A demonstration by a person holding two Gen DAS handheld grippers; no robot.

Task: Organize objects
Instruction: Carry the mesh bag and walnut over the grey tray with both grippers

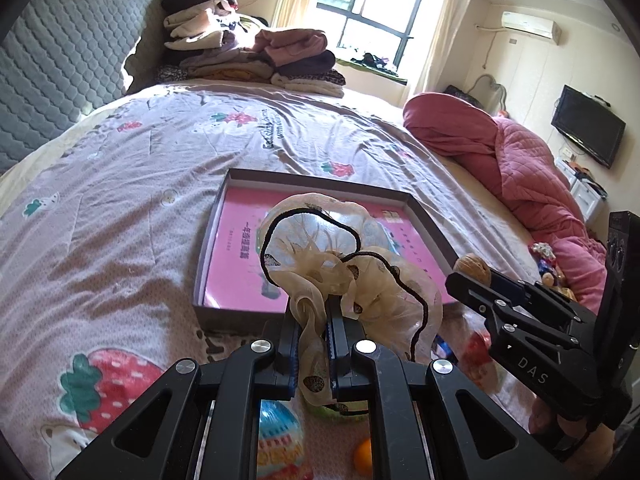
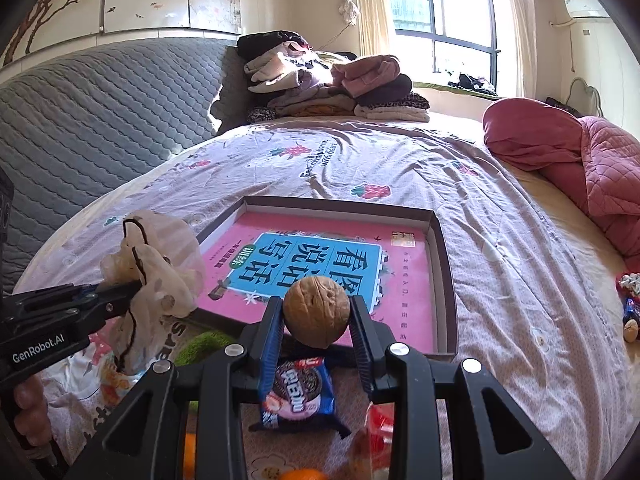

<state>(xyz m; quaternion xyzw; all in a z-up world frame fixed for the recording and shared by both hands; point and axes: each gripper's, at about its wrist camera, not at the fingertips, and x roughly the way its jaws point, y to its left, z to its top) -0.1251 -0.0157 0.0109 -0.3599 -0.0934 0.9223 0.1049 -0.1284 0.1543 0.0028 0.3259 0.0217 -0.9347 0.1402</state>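
From the left wrist camera, the left claw (image 1: 313,320) was clamped on a sheer beige scrunchie (image 1: 340,256) edged in black, which billowed up at 12 o'clock over the near edge of a shallow box (image 1: 218,216) lying on the bed (image 1: 120,200). At 3 o'clock the right claw (image 1: 466,276) gripped a walnut (image 1: 472,267). A striped ball (image 1: 280,436) and an orange (image 1: 363,456) lay beneath the claw. From the right wrist camera, the right claw (image 2: 317,314) pinched the walnut (image 2: 317,311) between both fingers, above the box's (image 2: 444,264) near wall. A cookie packet (image 2: 298,392) lay on the bed (image 2: 520,280) at 6 o'clock. At 9 o'clock the left claw (image 2: 138,284) held the scrunchie (image 2: 160,264).
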